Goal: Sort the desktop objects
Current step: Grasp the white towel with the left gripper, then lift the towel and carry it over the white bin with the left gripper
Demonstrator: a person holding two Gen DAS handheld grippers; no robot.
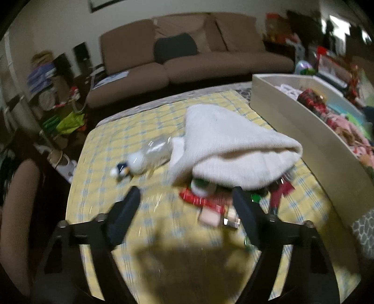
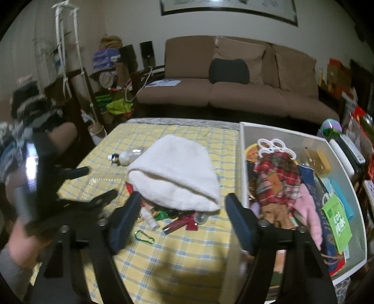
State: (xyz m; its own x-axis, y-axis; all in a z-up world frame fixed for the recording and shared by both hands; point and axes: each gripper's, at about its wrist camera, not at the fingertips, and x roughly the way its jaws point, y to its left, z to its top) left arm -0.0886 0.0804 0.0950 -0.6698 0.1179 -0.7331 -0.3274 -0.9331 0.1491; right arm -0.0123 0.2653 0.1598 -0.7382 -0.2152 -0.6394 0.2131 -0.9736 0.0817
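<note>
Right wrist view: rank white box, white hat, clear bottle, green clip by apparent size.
Largest to smallest:
1. white box
2. white hat
3. clear bottle
4. green clip
The clip sits nearer the camera than the bottle, so those two are less certain.

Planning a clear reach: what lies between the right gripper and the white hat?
In the right wrist view, small clutter: a green carabiner, a white tube, red items.

Brown sofa [image 2: 236, 93] stands against a pale wall [image 2: 112, 21], with a dark cushion [image 2: 229, 67] on its seat. A framed picture [image 2: 229, 9] hangs above. Cluttered shelving [image 2: 112, 77] occupies the left corner. Lighting is dim and indoor.
</note>
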